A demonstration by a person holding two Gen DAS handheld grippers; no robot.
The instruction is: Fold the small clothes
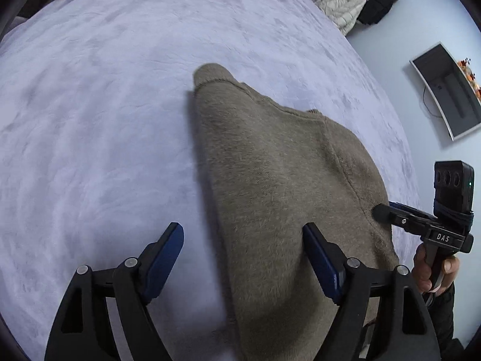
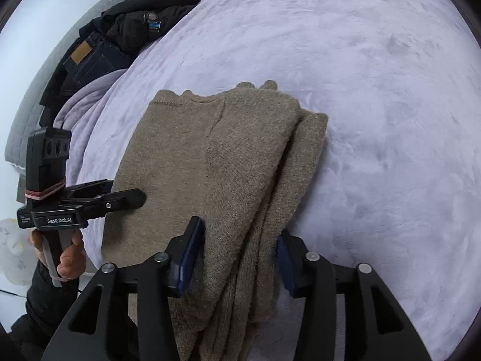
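A tan knit sweater [image 1: 279, 186] lies partly folded on a lilac fleece bedspread [image 1: 105, 105]. It also shows in the right wrist view [image 2: 210, 162], with its layers stacked along the right side. My left gripper [image 1: 243, 237] is open and empty, its right finger over the sweater's left edge. It shows side-on in the right wrist view [image 2: 141, 197]. My right gripper [image 2: 240, 240] is open, its jaws straddling the thick folded edge of the sweater without closing. Its tip shows in the left wrist view [image 1: 378, 212] at the sweater's right edge.
Dark jeans and black clothes [image 2: 120, 36] are piled at the bed's far left corner. A cream jacket and black bag [image 1: 360, 3] sit on the floor beyond the bed. A framed panel [image 1: 445, 90] lies on the floor at the right.
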